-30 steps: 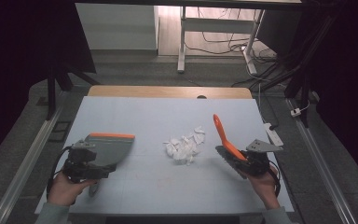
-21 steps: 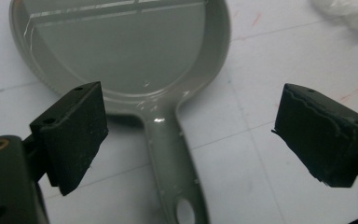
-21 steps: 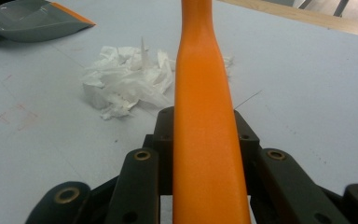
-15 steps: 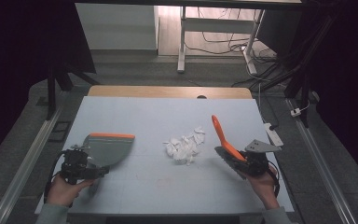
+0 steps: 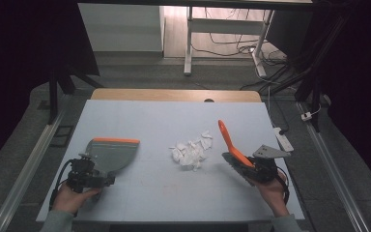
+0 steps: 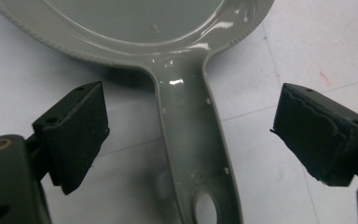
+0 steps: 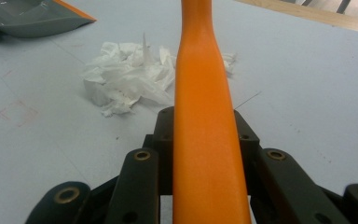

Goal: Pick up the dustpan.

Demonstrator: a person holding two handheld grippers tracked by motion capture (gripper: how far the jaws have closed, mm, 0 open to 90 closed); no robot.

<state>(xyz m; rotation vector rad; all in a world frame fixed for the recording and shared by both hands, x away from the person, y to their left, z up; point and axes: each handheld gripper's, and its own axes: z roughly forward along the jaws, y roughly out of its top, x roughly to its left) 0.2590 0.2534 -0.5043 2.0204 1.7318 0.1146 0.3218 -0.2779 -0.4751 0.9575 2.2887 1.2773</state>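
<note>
Dustpan (image 5: 110,152), grey with an orange lip, is laid flat on the pale table (image 5: 145,203) at its left side, mouth turned toward the heap of torn white paper scraps (image 5: 192,152) near the middle. The dustpan's handle (image 6: 193,154) is straddled by the left gripper (image 6: 189,140), jaws spread wide on either side and touching nothing, apparently lined up for a grasp. An orange brush handle (image 7: 207,116) is clamped between the shut jaws of the right gripper (image 5: 251,169) and is angled up and over toward the scraps, likely so they can be swept leftward into the pan. The tabletop is matte, faintly marked with pencil lines and a reddish smudge. Beyond it a wooden edge, a dark floor, white desk legs and loose cables are noted.
</note>
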